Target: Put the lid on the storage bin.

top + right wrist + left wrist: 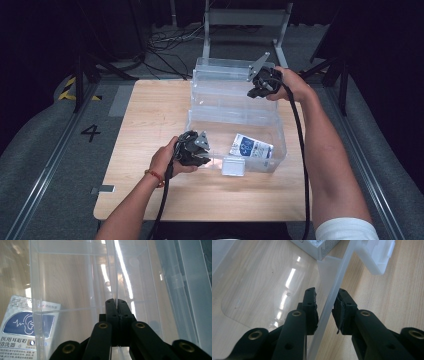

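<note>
Clear plastic box (235,125): lidded, open, centre of wooden worktop (150,115). Lid (225,80): raised behind box; right gripper (261,86) clamped on its edge. Left gripper (200,150): jaws slightly apart, straddling box's front wall. Blue-and-white carton (251,146): inside box, front right.

Clear glossy plastic box (235,120), matt wooden table (150,115)

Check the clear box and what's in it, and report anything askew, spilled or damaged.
Nothing looks spilled or broken. The clear box stands open, its lid held up by the right gripper, shut on the lid's edge. The small carton lies flat inside, at an angle to the walls. The left gripper straddles the front wall without pressing it.
</note>
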{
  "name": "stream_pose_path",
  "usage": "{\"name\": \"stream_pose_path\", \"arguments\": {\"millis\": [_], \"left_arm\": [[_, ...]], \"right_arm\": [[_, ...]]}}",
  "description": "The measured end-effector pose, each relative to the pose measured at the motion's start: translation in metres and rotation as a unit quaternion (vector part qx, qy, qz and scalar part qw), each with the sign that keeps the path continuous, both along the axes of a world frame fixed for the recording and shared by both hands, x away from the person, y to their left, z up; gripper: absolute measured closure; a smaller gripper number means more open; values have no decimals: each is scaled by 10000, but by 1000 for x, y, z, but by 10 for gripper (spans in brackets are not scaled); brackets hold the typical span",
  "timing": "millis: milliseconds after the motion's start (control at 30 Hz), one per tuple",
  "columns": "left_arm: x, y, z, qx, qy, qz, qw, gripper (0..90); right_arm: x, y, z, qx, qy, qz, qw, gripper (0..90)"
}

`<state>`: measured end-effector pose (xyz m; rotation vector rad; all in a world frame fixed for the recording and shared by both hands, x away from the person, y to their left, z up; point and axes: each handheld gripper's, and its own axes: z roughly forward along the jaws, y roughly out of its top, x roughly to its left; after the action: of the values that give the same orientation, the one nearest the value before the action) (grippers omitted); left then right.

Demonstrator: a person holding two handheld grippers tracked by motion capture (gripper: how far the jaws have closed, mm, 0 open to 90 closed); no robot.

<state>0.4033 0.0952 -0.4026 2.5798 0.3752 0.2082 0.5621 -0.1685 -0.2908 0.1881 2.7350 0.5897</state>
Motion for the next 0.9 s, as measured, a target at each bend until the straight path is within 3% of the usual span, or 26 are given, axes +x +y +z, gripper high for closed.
{"name": "stream_pose_path", "arguments": {"millis": [900], "left_arm": [[-1, -1, 0, -14, 25, 57, 10000, 715]], "right_arm": [[-33, 0, 15, 25, -104, 376, 9992, 900]]}}
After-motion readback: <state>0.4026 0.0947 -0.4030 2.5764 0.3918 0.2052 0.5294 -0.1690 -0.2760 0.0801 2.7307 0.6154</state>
